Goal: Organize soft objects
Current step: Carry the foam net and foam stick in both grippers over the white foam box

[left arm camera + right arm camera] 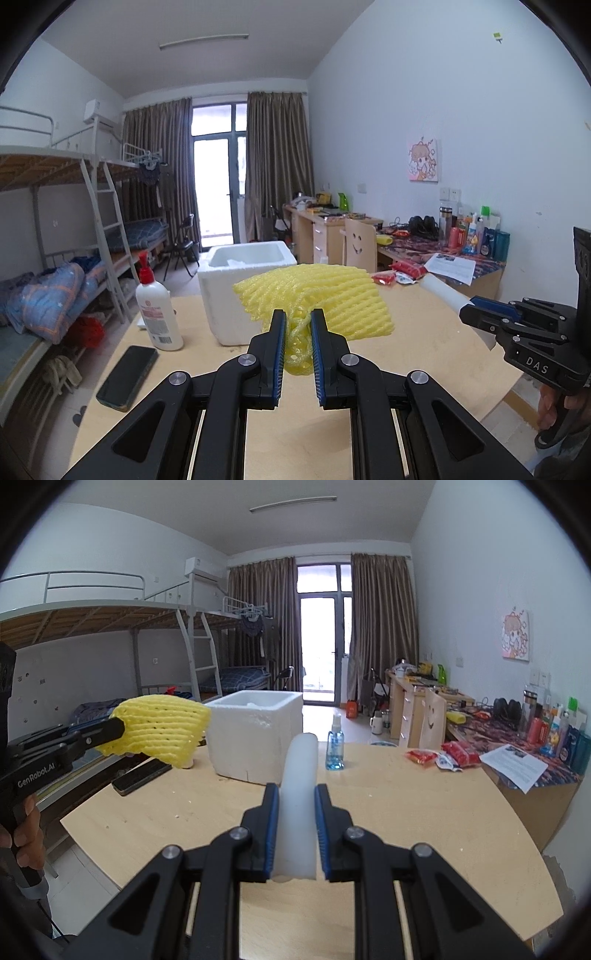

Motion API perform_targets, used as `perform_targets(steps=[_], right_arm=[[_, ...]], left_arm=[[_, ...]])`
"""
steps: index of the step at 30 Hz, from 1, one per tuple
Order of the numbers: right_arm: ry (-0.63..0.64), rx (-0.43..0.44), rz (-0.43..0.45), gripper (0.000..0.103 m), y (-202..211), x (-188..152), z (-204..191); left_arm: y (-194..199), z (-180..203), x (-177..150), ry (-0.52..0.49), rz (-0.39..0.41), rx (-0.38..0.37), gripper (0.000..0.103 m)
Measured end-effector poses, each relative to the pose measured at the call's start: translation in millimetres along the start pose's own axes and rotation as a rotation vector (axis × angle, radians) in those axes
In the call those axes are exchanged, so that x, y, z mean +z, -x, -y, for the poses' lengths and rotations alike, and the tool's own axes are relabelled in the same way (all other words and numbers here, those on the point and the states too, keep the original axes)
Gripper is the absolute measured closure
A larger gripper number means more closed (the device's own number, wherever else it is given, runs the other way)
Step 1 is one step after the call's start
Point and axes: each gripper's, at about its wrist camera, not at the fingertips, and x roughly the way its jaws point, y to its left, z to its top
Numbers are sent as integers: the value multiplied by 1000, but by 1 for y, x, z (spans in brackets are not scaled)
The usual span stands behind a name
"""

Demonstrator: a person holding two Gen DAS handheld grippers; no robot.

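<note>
The left tool (298, 334) is clenched on a yellow foam net (310, 301). It pinches only one bunched corner, so most of the net sticks out in the air above the table (406, 332). The right tool (295, 812) is clamped on a white foam strip (299, 771). The strip stands up between the two pads and curls over at its far end.

The white box (245, 291) sits at the far side of the table, just past the net. It is open on top, and something pale lies inside. I think both soft things are meant to go in there.

What could go wrong? The net is held by a small bit, so a fast swing could pull it loose and it would drop on the table. It is also wide, so it could catch on the box rim and not go in. The strip is long and bendy, so its far end could bump the box wall and fold. The lotion bottle (157, 310) stands just left of the box and the spray bottle (335, 744) just right of it, and a wide swing could knock one over. The phone (127, 376) lies near the left edge. The two tools are near each other and could bump.
</note>
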Motion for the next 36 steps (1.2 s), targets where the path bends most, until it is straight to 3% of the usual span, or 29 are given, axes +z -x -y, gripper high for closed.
perform_targets(steps=[21, 36], right_arm=[[46, 126, 8, 80, -27, 20, -26], [72, 193, -4, 80, -54, 35, -36]], left_arm=[[11, -31, 10, 42, 40, 93, 88], [-2, -52, 15, 60, 26, 130, 88]])
